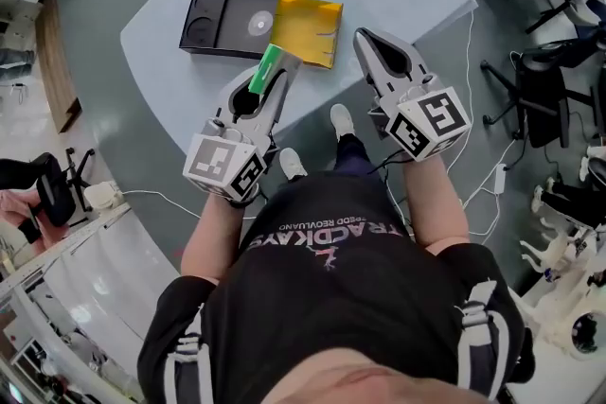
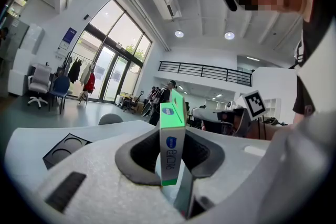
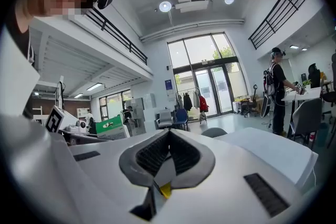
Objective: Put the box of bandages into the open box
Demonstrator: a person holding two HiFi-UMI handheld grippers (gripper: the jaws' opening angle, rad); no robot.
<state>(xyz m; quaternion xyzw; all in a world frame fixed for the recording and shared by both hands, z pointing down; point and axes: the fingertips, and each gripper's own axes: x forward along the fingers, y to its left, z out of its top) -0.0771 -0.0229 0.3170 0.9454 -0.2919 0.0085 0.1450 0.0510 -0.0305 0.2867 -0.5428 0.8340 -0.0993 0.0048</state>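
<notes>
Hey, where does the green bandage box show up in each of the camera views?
Head view: bandage box left of centre, held in the left gripper, near the table edge.
Left gripper view: dead centre, upright between the jaws.
Right gripper view: small, at mid-left.
Shared landmark: the black tray, above the box in the head view and at lower left in the left gripper view.
</notes>
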